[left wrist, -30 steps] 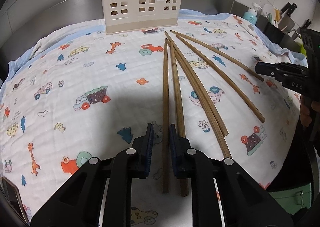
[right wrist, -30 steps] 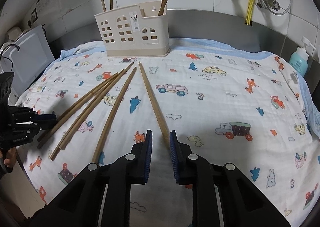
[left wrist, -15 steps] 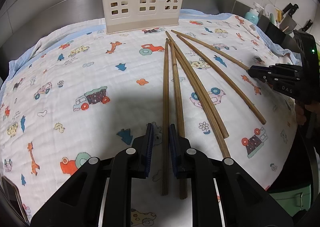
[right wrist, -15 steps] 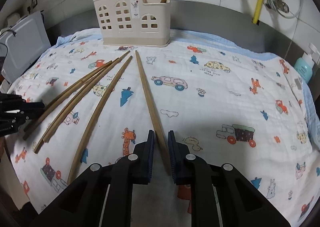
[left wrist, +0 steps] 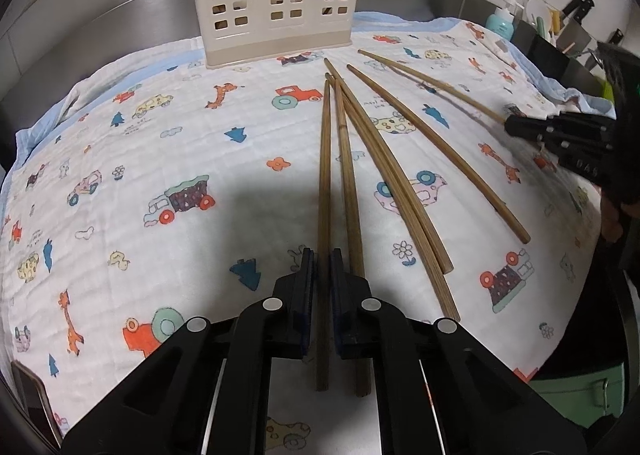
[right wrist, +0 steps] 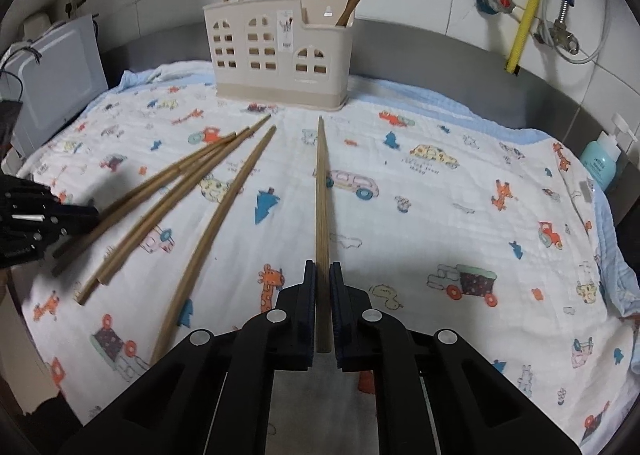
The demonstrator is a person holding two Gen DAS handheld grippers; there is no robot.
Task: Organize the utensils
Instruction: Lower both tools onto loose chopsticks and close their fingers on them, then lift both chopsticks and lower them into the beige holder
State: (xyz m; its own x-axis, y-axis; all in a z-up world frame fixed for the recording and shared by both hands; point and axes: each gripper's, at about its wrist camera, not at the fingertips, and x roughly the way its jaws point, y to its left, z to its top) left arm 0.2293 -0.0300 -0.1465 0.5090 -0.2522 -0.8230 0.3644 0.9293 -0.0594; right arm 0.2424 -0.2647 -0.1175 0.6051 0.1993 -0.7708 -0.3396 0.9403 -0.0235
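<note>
Several long wooden chopsticks lie on a printed cloth (left wrist: 140, 159) in front of a beige utensil holder (left wrist: 276, 3) that has chopsticks standing in it; the holder also shows in the right wrist view (right wrist: 280, 55). My left gripper (left wrist: 323, 255) has its jaws close around the near end of the leftmost chopstick (left wrist: 323, 175). My right gripper (right wrist: 323, 267) has its jaws close around the near end of the rightmost chopstick (right wrist: 321, 191), and it shows at the right of the left wrist view (left wrist: 516, 126). The other chopsticks (right wrist: 224, 207) lie between the two grippers.
A blue soap bottle (right wrist: 602, 165) stands at the right edge by the steel backsplash. A knife rack (left wrist: 572, 27) is at far right. A grey appliance (right wrist: 56, 83) stands at left. Pipes (right wrist: 528, 3) run along the tiled wall.
Both grippers have moved forward along their chopsticks and their jaws have narrowed around them. The right gripper has lined up with the rightmost chopstick.
</note>
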